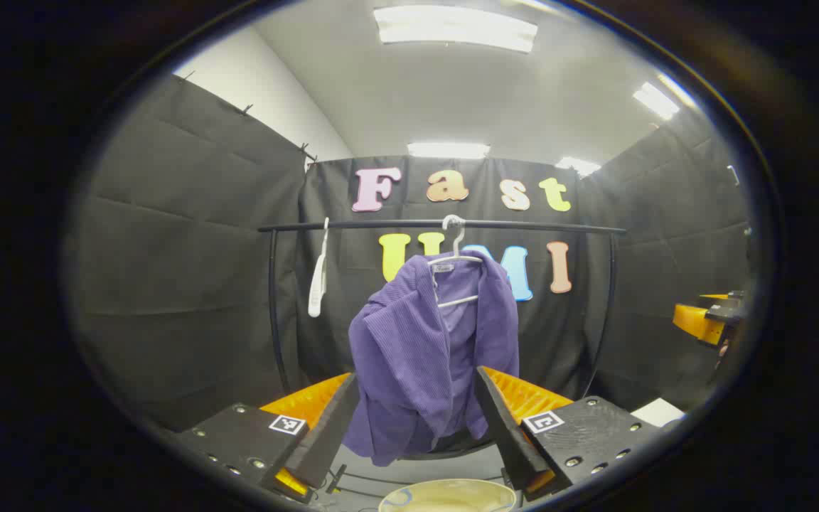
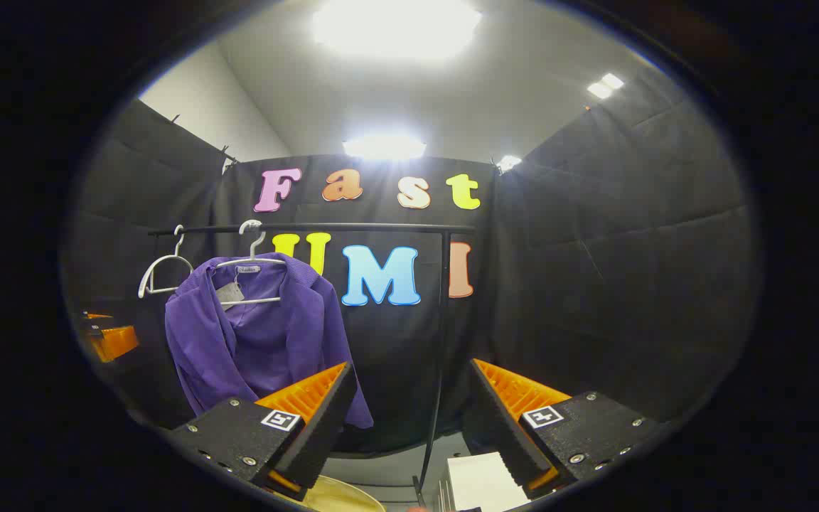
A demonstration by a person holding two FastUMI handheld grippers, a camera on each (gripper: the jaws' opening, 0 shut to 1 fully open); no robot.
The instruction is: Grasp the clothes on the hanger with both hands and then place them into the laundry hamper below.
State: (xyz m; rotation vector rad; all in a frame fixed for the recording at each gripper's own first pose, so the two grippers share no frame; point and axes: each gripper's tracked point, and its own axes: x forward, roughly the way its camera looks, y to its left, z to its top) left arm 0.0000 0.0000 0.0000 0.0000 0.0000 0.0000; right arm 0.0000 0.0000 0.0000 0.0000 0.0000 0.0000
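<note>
A purple garment [image 1: 427,348] hangs on a white hanger [image 1: 456,259] from a black rail [image 1: 523,226] straight ahead in the left gripper view. My left gripper [image 1: 416,427] is open, its fingers framing the garment's lower part from a short way off, not touching it. The cream rim of the hamper [image 1: 448,494] sits below. In the right gripper view the garment [image 2: 260,334] hangs to the left on its hanger [image 2: 253,263]. My right gripper [image 2: 409,419] is open and holds nothing. The hamper rim [image 2: 342,498] peeks in beneath it.
An empty white hanger [image 1: 318,277] [image 2: 164,270] hangs left of the garment. The rail's right upright [image 2: 441,341] stands ahead of my right gripper, with a white box [image 2: 480,480] at its foot. Black cloth walls close in on all sides.
</note>
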